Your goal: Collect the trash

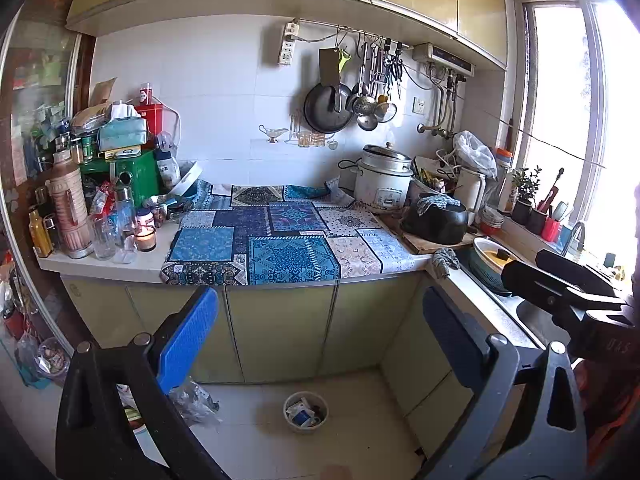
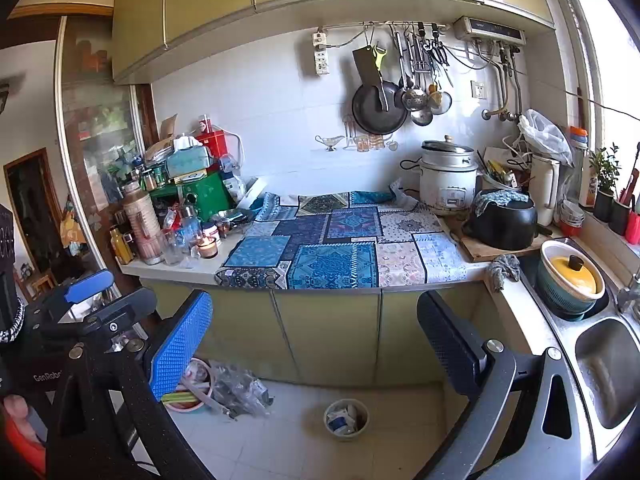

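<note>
Left gripper (image 1: 320, 340): you are holding its jaws spread wide, gripping nothing.
Right gripper (image 2: 316, 340): you are keeping these jaws wide apart too, nothing between them.
Trash bin (image 1: 306, 411): it is sitting on the floor tiles below and between your left jaws; in the right view (image 2: 346, 417) it is lying below the gap as well.
Bin orientation: it is standing upright, its round mouth facing up, crumpled wrappers showing inside.
Writing: "GenRobo…" is showing on the left gripper's body at your right view's left edge; the rest is cut off.
Patterned cloth (image 1: 280, 240): it is covering the counter beyond and above the jaws.
Rice cooker (image 2: 448, 180): it is standing farther back, right of the jaws.
</note>
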Demonstrator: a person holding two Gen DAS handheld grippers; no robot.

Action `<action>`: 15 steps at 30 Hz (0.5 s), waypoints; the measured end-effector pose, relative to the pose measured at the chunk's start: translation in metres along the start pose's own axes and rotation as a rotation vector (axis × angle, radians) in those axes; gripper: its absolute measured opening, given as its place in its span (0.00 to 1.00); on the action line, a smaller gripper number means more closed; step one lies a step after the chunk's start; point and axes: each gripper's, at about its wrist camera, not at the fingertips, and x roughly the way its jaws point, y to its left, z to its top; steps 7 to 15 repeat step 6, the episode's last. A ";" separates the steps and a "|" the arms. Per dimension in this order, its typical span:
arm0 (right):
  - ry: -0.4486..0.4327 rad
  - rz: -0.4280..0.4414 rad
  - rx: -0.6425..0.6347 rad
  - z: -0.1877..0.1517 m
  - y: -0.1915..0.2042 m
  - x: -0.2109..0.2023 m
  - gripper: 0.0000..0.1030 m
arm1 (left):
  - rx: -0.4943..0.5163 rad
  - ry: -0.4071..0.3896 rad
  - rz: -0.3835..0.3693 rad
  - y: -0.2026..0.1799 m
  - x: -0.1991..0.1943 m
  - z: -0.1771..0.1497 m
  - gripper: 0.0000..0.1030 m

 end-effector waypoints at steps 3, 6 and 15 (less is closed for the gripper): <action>0.010 -0.003 0.003 0.002 -0.003 0.008 0.99 | 0.002 0.006 0.002 0.002 0.008 0.003 0.99; 0.022 -0.005 0.004 0.006 -0.005 0.020 0.99 | 0.004 0.011 0.005 0.005 0.019 0.006 0.99; 0.022 -0.005 0.004 0.006 -0.005 0.020 0.99 | 0.004 0.011 0.005 0.005 0.019 0.006 0.99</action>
